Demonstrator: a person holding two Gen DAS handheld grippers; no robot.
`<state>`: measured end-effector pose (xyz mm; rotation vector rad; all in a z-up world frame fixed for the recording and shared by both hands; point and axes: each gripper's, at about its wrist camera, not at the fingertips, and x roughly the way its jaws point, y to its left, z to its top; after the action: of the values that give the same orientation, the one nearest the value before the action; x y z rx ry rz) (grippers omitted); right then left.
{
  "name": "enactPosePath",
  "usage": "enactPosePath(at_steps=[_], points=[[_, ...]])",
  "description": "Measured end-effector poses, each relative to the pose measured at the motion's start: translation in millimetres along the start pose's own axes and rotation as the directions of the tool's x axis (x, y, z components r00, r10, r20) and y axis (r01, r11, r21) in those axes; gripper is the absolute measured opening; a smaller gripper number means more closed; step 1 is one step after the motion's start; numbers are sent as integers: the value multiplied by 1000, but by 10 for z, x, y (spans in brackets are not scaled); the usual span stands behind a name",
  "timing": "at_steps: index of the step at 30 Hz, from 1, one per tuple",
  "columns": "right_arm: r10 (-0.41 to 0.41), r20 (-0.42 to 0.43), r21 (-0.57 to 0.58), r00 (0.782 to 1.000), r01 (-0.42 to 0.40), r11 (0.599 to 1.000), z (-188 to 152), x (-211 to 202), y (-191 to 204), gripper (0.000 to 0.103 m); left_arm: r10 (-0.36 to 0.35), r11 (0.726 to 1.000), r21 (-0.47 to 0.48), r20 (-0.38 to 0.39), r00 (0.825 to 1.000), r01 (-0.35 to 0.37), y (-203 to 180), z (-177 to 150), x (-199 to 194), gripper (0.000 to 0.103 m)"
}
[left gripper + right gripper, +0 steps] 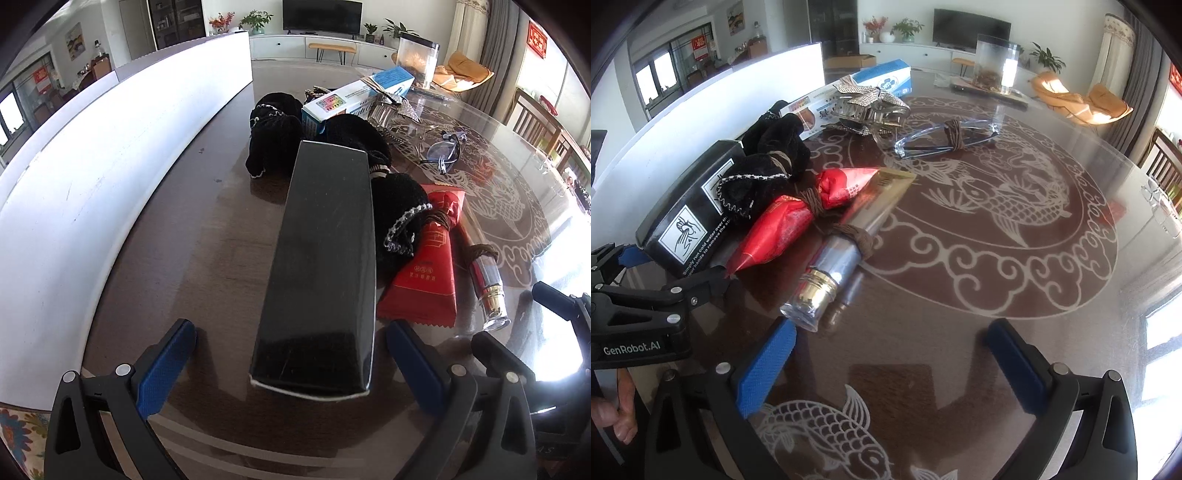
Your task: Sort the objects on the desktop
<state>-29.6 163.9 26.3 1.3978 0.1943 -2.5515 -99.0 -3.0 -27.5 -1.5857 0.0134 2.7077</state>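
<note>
Sorting looks barely started — everything sits in one cluster on the table (960, 295). Left gripper (291, 354) is wide open, fingers straddling the near end of the black box (321, 266) without touching it; nothing held. Right gripper (890, 354) is also wide open and empty, over bare tabletop just short of the cosmetic tube (842, 251).

Left to sort: black box, black cloth pouches (277, 136), red snack packet (424, 269), tube, glasses (945, 136), blue-white carton (354, 96), silver hair clip (868, 107).

Room: white board (92, 166) walls off the left side, close to the box. Packet touches the box's right flank, pouch leans on it. Open tabletop lies to the right, over the fish pattern — the two grippers sit near each other.
</note>
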Motion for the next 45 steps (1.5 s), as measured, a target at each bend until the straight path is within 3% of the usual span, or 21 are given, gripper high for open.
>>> enactPosePath(at_steps=[8, 45], points=[[20, 49, -28, 999, -19, 999, 175, 130, -63, 103, -14, 1000, 23, 87, 996, 12, -51, 108, 66, 103], [21, 52, -27, 998, -20, 999, 173, 130, -58, 103, -20, 1000, 22, 97, 995, 18, 7, 82, 68, 103]])
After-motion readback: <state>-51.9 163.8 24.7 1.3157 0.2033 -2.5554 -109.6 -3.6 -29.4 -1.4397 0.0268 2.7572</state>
